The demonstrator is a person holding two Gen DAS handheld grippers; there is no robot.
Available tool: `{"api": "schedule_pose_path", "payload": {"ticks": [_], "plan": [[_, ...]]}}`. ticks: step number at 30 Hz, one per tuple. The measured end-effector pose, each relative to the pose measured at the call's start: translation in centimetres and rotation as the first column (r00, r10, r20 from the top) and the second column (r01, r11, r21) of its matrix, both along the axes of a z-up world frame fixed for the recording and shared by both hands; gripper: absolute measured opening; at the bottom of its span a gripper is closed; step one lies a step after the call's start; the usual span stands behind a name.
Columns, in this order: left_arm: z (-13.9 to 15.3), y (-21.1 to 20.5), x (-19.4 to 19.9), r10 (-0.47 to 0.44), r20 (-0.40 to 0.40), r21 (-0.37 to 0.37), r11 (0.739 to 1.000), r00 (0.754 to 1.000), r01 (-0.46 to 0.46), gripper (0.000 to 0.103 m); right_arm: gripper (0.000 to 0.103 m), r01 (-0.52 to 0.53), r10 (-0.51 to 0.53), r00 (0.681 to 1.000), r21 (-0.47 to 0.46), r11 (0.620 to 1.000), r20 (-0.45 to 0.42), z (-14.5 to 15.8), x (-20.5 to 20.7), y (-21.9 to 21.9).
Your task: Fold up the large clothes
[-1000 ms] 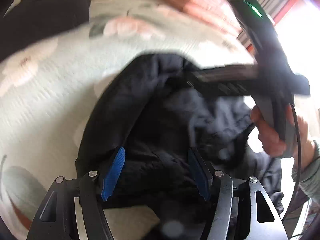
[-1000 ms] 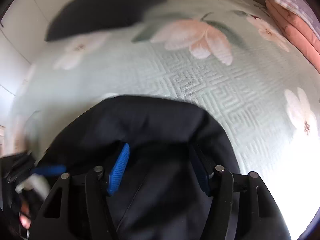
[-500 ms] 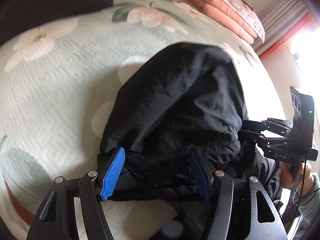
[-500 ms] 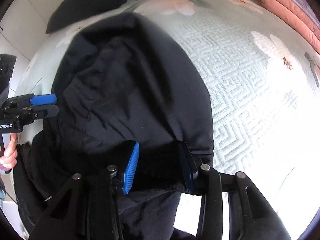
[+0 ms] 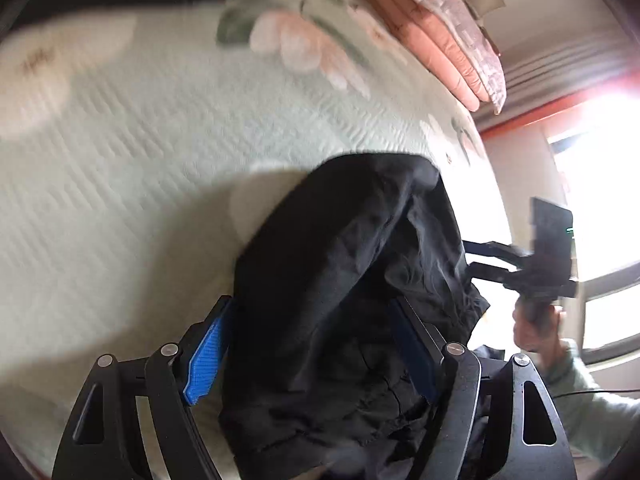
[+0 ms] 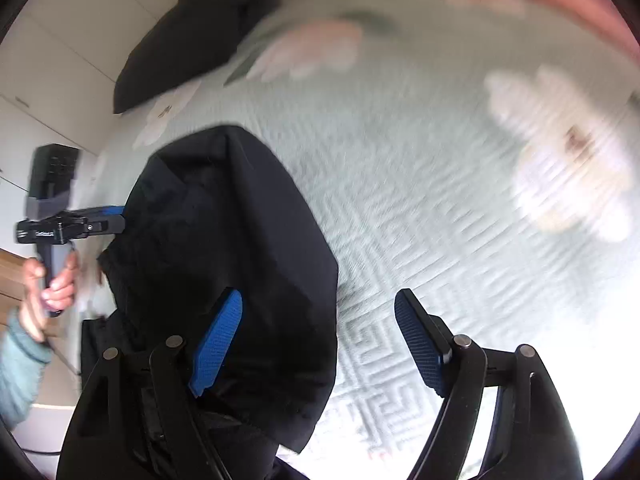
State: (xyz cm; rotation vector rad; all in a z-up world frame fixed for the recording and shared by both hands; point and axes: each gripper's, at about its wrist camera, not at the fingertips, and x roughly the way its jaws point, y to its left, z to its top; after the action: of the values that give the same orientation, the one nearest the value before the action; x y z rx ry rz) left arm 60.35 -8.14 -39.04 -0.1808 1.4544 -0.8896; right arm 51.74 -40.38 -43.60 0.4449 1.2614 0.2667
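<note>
Black garment heaped on the bed, folded over itself. Left gripper: jaws just widened, standing apart, cloth bunched between them but pads not pressing. Right gripper: jaws just opened wide, garment edge released beside the left pad, quilt showing between. Folded pink blankets at the far edge.

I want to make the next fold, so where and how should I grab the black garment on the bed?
Probably grip the black garment by its near hem, from the near side: that edge lies loose by the open right gripper, while the far end is a rounded fold.
</note>
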Motion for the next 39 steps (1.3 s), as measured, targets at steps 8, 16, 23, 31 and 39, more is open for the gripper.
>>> {"api": "schedule_pose_path", "payload": {"ticks": [8,16,23,31,39], "plan": [[-2.2,-0.9,-0.1,0.009,-0.044,-0.055,0.998,0.999,-0.011,0.041,0.055,-0.092,0.088,0.995,0.114,0.989,0.036,-1.7,0.4,2.9],[7.4,1.0,-7.3,-0.035,0.205,-0.117,0.991,0.978,0.06,0.014,0.017,-0.135,0.156,0.966,-0.112,0.985,0.207,8.7,-5.4,6.1],[19.5,5.4,-20.0,-0.105,0.431,-0.115,0.979,0.896,0.17,0.014,0.017,-0.149,0.255,0.909,-0.316,0.937,0.329,18.9,-16.7,11.7],[20.8,9.6,-32.9,-0.283,0.465,0.123,0.959,0.839,0.255,0.014,0.016,-0.165,0.338,0.905,-0.518,0.839,0.259,18.8,-28.9,19.4],[9.6,14.3,-41.3,-0.362,0.183,0.334,0.897,0.914,0.289,0.017,0.022,-0.318,0.339,0.939,-0.526,0.789,-0.06,9.3,-37.1,21.0]]}}
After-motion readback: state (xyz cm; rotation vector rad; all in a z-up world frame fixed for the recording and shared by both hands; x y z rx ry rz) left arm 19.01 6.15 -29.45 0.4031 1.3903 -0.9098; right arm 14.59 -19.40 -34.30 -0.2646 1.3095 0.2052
